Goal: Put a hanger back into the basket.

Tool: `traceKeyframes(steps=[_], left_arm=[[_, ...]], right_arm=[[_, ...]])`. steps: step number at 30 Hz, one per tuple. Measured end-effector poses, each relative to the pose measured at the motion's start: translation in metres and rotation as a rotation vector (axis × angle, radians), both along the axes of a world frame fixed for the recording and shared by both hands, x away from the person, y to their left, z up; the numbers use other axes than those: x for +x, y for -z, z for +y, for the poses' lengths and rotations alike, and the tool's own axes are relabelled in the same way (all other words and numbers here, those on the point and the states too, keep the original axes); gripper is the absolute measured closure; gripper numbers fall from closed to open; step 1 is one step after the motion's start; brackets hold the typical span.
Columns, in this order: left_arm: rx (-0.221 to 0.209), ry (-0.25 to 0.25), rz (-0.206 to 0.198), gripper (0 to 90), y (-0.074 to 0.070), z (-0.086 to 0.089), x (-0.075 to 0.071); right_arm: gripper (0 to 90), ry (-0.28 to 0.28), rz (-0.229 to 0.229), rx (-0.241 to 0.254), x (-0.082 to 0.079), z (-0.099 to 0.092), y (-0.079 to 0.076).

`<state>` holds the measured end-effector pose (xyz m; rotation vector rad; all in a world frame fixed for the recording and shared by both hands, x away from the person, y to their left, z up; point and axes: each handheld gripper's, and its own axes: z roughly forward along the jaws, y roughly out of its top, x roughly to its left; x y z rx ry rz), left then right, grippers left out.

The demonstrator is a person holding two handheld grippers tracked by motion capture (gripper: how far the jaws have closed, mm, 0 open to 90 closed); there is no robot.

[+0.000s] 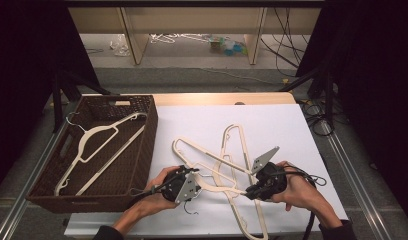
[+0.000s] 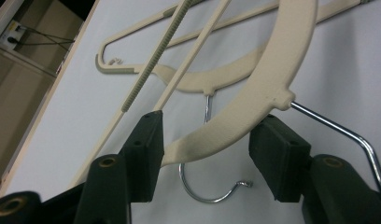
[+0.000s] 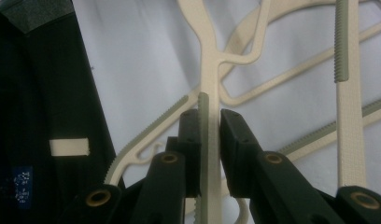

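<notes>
One cream hanger (image 1: 217, 185) lies crosswise, hook (image 1: 191, 209) pointing toward the person.

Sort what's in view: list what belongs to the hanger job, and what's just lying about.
In the job: left gripper, right gripper, the held hanger, loose hangers, basket with one hanger.
Lying about: floor clutter, cables.

This looks like a lab set up for recording, not a home. A table (image 1: 272, 125) covered with a white sheet stands at the centre of the high view, flanked by black curtains (image 1: 22, 45) at the left and right edges. Loose cables (image 1: 287, 47) trail over the grey floor at the upper right, beside bare wooden furniture legs (image 1: 134, 40) at the top.
</notes>
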<state>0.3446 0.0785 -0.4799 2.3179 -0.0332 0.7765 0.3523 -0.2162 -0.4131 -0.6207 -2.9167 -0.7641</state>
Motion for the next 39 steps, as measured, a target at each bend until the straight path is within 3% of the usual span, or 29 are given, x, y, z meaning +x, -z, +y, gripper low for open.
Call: traceKeyframes(steps=[3, 6, 9, 15, 16, 21, 26, 28, 30, 32, 35, 39], left_arm=[[0.026, 0.048, -0.032, 48.1, -0.002, -0.004, 0.000], [0.027, 0.094, -0.023, 52.4, -0.003, -0.007, -0.001], [0.046, 0.142, -0.051, 56.8, -0.004, -0.011, -0.001], [0.065, 0.213, -0.044, 67.6, -0.003, -0.016, 0.001], [0.074, 0.218, -0.060, 68.3, -0.004, -0.017, 0.001], [0.132, 0.269, -0.093, 74.4, -0.015, -0.023, -0.002], [0.114, 0.273, -0.114, 80.1, -0.032, -0.027, 0.000], [0.135, 0.276, -0.130, 81.7, -0.040, -0.030, 0.000], [0.127, 0.272, -0.132, 83.0, -0.048, -0.032, 0.001], [0.136, 0.256, -0.140, 84.2, -0.052, -0.035, 0.001], [0.125, 0.219, -0.129, 85.5, -0.060, -0.039, 0.005], [0.118, 0.142, -0.106, 85.9, -0.074, -0.044, 0.011]], right_arm=[[79.0, -0.021, 0.032, 0.006, 0.004, -0.005, 0.003], [79.0, -0.024, 0.030, 0.019, 0.006, -0.010, 0.007], [79.0, -0.029, 0.039, 0.030, 0.008, -0.014, 0.009], [79.0, -0.035, 0.058, 0.032, 0.012, -0.021, 0.017], [79.0, -0.035, 0.057, 0.033, 0.013, -0.022, 0.018], [78.7, -0.041, 0.072, 0.038, 0.016, -0.026, 0.020], [78.0, -0.031, 0.069, 0.067, 0.018, -0.035, 0.018], [76.7, -0.015, 0.064, 0.085, 0.019, -0.038, 0.017], [73.9, 0.000, 0.032, 0.095, 0.019, -0.041, 0.011], [63.0, 0.022, -0.010, 0.100, 0.017, -0.043, 0.004], [54.0, 0.114, -0.125, 0.126, 0.017, -0.045, -0.014], [39.1, 0.211, -0.228, 0.200, 0.014, -0.044, -0.032]])
